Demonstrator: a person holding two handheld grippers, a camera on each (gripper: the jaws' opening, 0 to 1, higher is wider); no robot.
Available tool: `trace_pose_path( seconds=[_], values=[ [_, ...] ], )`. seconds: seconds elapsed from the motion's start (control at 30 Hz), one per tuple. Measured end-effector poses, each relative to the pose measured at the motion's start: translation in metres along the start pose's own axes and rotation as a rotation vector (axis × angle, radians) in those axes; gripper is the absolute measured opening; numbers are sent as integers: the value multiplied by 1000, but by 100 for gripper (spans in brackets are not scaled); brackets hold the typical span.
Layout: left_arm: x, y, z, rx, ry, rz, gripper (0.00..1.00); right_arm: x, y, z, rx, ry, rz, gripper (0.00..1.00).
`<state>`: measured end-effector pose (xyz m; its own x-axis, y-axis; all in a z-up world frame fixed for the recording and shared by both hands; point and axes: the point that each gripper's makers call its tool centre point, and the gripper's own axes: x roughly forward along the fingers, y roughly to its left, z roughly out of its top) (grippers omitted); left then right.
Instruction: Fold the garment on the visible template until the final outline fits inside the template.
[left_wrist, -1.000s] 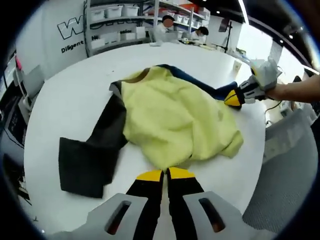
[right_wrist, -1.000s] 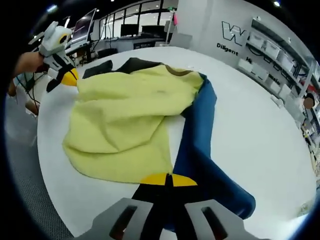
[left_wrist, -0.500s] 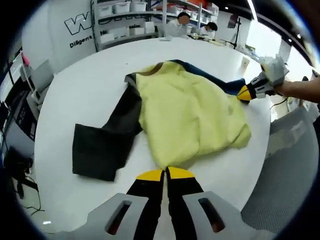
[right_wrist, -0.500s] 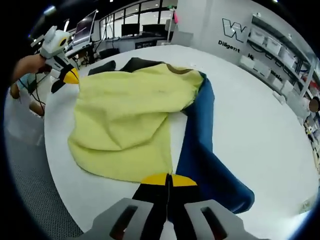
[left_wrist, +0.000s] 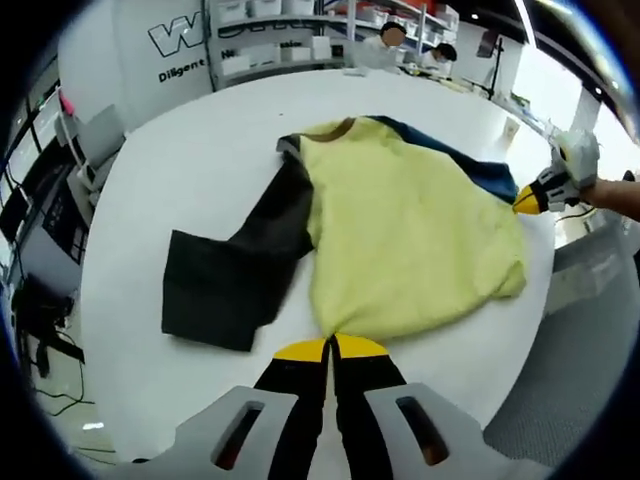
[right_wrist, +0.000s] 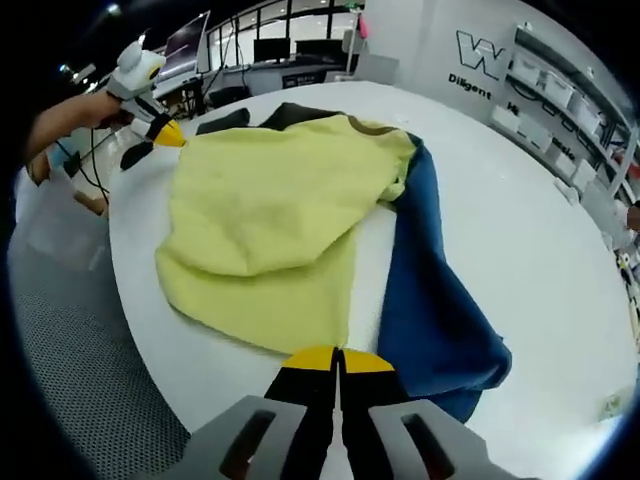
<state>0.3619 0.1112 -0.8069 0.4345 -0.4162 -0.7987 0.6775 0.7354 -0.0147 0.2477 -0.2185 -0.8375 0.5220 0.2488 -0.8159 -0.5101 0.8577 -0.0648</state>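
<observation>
So this one looks like it's barely started, honestly. The garment is a colour-block sweatshirt with a yellow body, lying mostly flat on the round white table with its collar toward the far side. The black sleeve sprawls out to the left in the left gripper view, bent once near the cuff, and the blue sleeve trails down the right side in the right gripper view, so neither sleeve is tucked in over the body yet. The left gripper sits right at the near yellow hem with its yellow tips pressed together, and I'd guess it's pinching that hem, but I can't tell for sure whether cloth is actually between them. Same deal for the right gripper: tips together at the near edge where yellow hem and blue cuff meet, grip on fabric not clear. I can't make out any template outline on the tabletop either. My read is that both sleeve folds and the body folds are all left to do.
</observation>
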Motion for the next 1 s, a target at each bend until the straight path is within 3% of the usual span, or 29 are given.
trace_pose_path(
  seconds=[0.47,1.0],
  values=[
    [2,4,8,-1,-16,13,8,-18,24,-33,0,73,50,0],
    [0,5,15,5,-26,16,8,-28,40,-51,33,134,114,0]
  ],
)
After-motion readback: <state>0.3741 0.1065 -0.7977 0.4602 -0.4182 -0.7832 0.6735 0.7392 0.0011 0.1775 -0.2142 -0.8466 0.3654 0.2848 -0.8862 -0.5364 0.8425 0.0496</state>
